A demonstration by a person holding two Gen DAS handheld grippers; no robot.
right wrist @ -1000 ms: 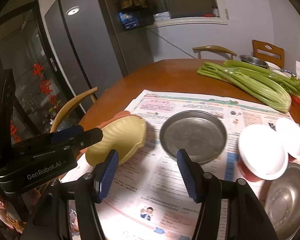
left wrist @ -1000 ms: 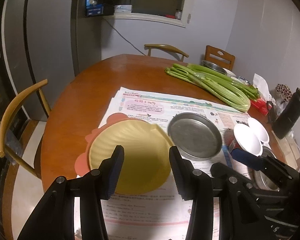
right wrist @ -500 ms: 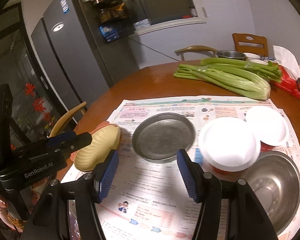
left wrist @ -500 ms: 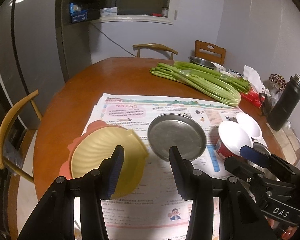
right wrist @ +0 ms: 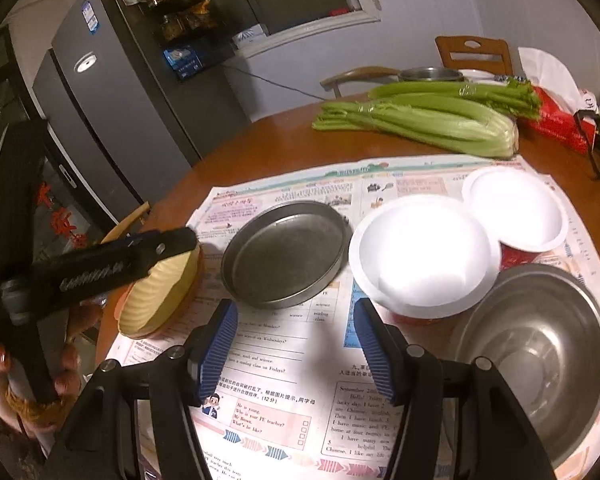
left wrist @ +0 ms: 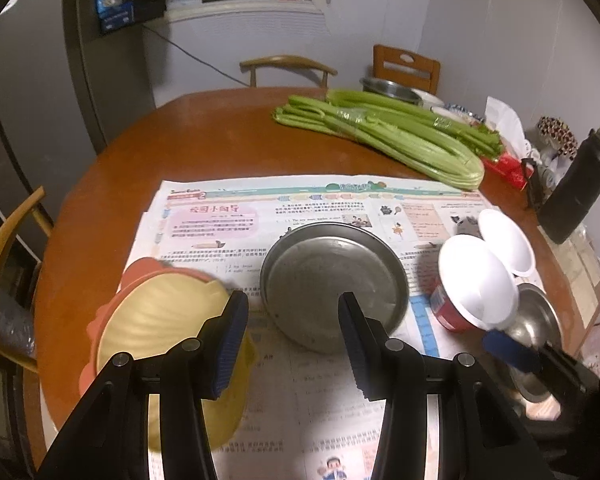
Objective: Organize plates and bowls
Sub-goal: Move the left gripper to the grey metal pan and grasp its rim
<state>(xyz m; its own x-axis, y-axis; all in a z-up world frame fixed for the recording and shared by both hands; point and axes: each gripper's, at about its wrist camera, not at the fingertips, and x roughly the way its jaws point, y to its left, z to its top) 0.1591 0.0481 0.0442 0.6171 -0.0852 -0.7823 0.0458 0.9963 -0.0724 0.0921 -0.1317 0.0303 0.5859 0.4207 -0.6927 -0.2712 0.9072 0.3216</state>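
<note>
**Yellow plate gripped at lower left, steel plate dead ahead**

The yellow plate (left wrist: 156, 320) is seen at the lower left of the left wrist view, tilted up off the newspaper (left wrist: 228, 216); its right rim is crossed by the left finger of the left gripper (left wrist: 292, 332). From the right wrist view the left gripper (right wrist: 172, 242) is seen clamped over the yellow plate's (right wrist: 160, 296) upper edge, so the plate is judged to be held there, jaws narrowed on the rim; an orange plate (left wrist: 140, 280) is glimpsed just behind it, whether gripped too cannot be told.

The steel plate (left wrist: 332, 280) lies flat in mid-frame, just right of the yellow one and nearly touching it; it is the nearest landing place, and the left hand is the nearer to it. The relation to be watched: steel plate to the right of the held plate, a short sideways carry.

The right gripper (right wrist: 296, 348) is held apart over the newspaper at lower centre of its view, nothing between its pads; jaws parted, empty. Ahead of it, right of centre, a white bowl (right wrist: 420, 252) is seen beside a second white bowl (right wrist: 516, 208), with a steel bowl (right wrist: 540, 352) at lower right. Celery (left wrist: 380, 136) lies across the far table, clear of the work.
</note>
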